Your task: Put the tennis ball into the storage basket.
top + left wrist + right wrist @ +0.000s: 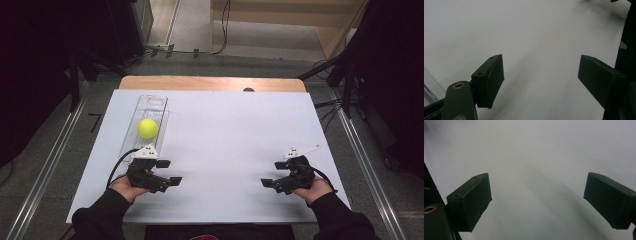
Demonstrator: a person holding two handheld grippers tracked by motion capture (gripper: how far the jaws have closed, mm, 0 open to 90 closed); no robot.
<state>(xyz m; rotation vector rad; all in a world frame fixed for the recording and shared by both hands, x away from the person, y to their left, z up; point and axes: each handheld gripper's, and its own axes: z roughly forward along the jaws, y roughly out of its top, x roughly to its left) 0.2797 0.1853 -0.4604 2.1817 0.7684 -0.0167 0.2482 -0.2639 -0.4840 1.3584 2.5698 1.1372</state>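
Nearby, round yellow ball (148,128) sits in clear rectangular tray (159,101).

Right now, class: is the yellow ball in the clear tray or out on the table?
In. The yellow ball sits between the long walls of the clear tray, beyond the left gripper.

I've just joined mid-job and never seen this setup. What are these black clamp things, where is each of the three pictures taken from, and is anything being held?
A person holds a hand-held two-jaw tool in each hand: the left gripper and the right gripper. The high view looks down on the white table surface. The two gripper views look along each tool's own black jaws. A yellow-green ball lies in a long clear plastic tray, just beyond the left gripper. Both sets of jaws stand apart over bare table, holding nothing.
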